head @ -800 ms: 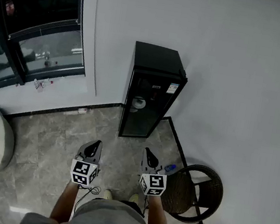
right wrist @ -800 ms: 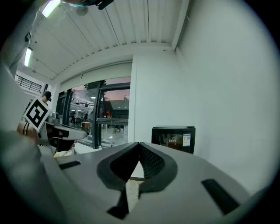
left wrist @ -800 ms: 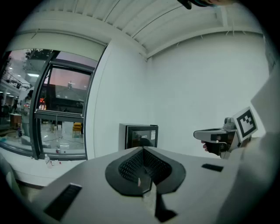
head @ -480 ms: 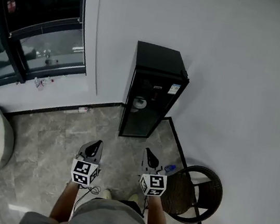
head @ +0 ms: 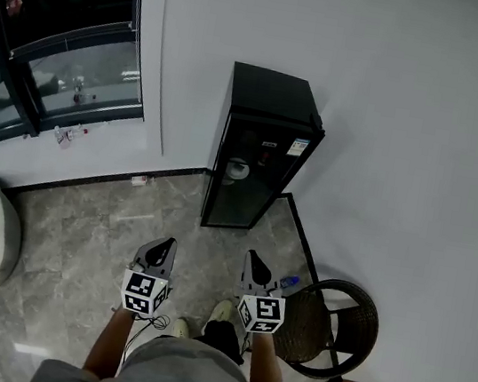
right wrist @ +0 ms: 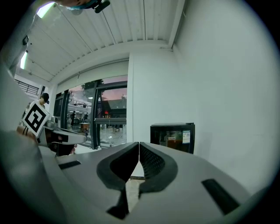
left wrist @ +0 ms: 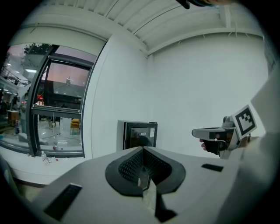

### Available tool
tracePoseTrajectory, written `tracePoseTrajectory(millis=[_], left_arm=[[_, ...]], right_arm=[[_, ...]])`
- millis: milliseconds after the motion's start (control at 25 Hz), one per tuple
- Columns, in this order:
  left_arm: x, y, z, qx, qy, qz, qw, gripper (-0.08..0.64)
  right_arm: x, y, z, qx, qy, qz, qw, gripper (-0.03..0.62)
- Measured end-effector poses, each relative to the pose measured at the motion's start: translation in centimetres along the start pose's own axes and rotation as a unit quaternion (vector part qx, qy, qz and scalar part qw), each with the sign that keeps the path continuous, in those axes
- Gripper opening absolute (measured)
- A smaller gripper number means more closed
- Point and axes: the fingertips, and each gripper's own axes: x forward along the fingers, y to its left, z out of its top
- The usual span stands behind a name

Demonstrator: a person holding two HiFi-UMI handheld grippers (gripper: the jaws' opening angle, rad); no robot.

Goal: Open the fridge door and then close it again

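Tiled floor [head: 98, 226], one shut fridge [head: 253, 156]; left tongs [head: 161, 244] and right tongs [head: 254, 258] both clenched on nothing.

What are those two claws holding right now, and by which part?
Nothing. The left gripper and the right gripper are both shut and empty, well short of the fridge.

Small black fridge [head: 258, 157] stands upright against white wall [head: 397, 103], base on grey stone-pattern floor [head: 98, 226]. Glass-fronted door [head: 243, 191] shut, flush with cabinet. Light label [head: 297, 147] at upper right corner. Inside, pale round item [head: 237, 171] dimly visible at mid-height.
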Motion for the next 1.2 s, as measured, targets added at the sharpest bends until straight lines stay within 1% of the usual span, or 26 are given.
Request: tracePoseTrajectory(millis=[160,360,560,840,1200], left_arm=[[1.7,0.5,-0.1,-0.004,0.005,0.005,1.0,0.005],[5.8,1.5,0.7,-0.002,0.007,0.014,0.9999,0.005],[10.7,2.9,2.8,0.002,0.001,0.014,0.9999,0.005],[17.2,4.0,5.3,-0.002,-0.004,0.016,0.9999,0.005],[23.1,4.7,5.7,-0.002,0.009,0.03,0.9995,0.005]], right_arm=[[1.4,-1.1,-0.6,0.002,0.009,0.002,1.0,0.025],[5.3,-4.0,-0.6,0.002,0.008,0.008,1.0,0.025],[9.7,-6.9,0.7,0.002,-0.002,0.009,1.0,0.025],[15.1,-10.8,1.4,0.003,0.006,0.017,1.0,0.025],[20.5,-15.0,1.1,0.009,0.01,0.033,0.999,0.025]])
